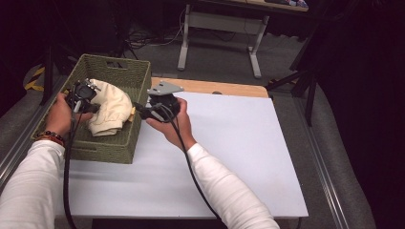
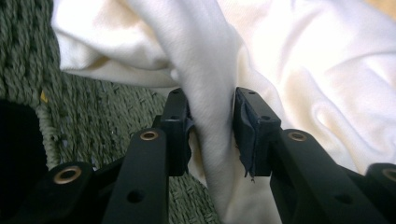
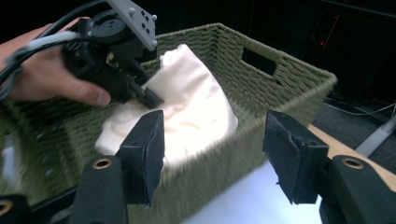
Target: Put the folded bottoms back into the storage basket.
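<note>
At the near edge of the white counter (image 1: 229,157), a person's white-sleeved forearms reach forward with a gripper in each hand. The right gripper (image 3: 215,154) hangs released just outside the woven green basket (image 1: 125,71), nothing between its jaws. Beyond it, inside the basket at the counter's left, the left gripper (image 2: 211,128) pinches a fold of the cream garment (image 1: 111,110) bundled there.

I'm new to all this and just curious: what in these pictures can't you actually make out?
- Basket floor, high view: covered by the cream cloth and near wall.
- Left gripper, left gripper view: a fold sits between the pads; a firm pinch is unclear.
- Far desk, high view: top cut off by the edge.
</note>
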Motion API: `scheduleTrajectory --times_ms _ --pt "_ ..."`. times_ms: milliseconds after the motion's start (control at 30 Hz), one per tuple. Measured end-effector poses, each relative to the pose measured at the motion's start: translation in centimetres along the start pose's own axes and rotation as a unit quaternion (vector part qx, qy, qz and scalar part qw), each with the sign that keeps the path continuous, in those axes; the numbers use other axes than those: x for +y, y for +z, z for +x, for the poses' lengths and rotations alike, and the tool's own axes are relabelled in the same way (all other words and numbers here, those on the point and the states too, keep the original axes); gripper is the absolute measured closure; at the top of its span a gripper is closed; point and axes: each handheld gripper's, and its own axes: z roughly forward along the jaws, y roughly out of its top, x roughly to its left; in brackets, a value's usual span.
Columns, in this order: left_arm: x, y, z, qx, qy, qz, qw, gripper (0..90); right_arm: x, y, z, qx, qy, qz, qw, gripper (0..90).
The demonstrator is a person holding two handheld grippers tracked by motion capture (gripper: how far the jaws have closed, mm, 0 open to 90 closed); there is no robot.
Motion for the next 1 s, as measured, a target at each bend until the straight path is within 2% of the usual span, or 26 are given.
scheduleTrajectory --times_ms 67,100,200,300,400,567,667,767,833,1000 --pt "0.0 0.0 0.0 0.011 -0.011 0.001 0.9999 63.6 -0.6 -1.5 -0.3 -0.002 -0.002 -0.007 1.0 39.4" --pt "0.0 -0.1 0.0 0.021 -0.012 0.003 0.9997 63.0 -0.9 -2.1 -0.5 -0.002 -0.002 -0.01 0.9999 39.3" --pt "0.0 -0.1 0.1 0.052 -0.031 0.012 0.9981 54.7 -1.9 -4.5 -1.1 -0.005 0.003 -0.022 0.9997 38.5" --pt "0.0 -0.4 0.0 0.065 -0.034 0.006 0.9973 53.1 -2.9 -6.4 -1.5 -0.012 0.008 -0.033 0.9994 38.2" --pt "0.1 -1.0 -0.1 0.067 -0.026 0.003 0.9974 53.3 -4.2 -8.0 -1.5 -0.016 0.002 -0.031 0.9994 36.5" --pt "0.3 -2.1 -0.4 0.067 -0.038 -0.02 0.9969 52.6 -7.1 -10.2 -1.4 -0.033 -0.008 -0.018 0.9993 35.9" --pt "0.6 -2.6 -0.8 0.07 -0.038 -0.029 0.9964 51.4 -8.7 -11.5 -1.5 -0.043 -0.013 -0.01 0.9989 35.4" --pt "1.0 -3.2 -1.1 0.057 -0.041 -0.043 0.9966 53.2 -10.4 -12.8 -2.0 -0.053 -0.004 -0.003 0.9986 35.2" --pt "1.1 -3.3 -1.5 0.032 -0.036 -0.048 0.9977 59.4 -11.2 -13.5 -2.3 -0.055 -0.001 -0.001 0.9985 35.2" --pt "1.5 -2.8 -2.7 0.0 -0.028 -0.036 0.999 65.6 -12.8 -15.3 -3.3 -0.076 0.006 0.002 0.9971 34.7"
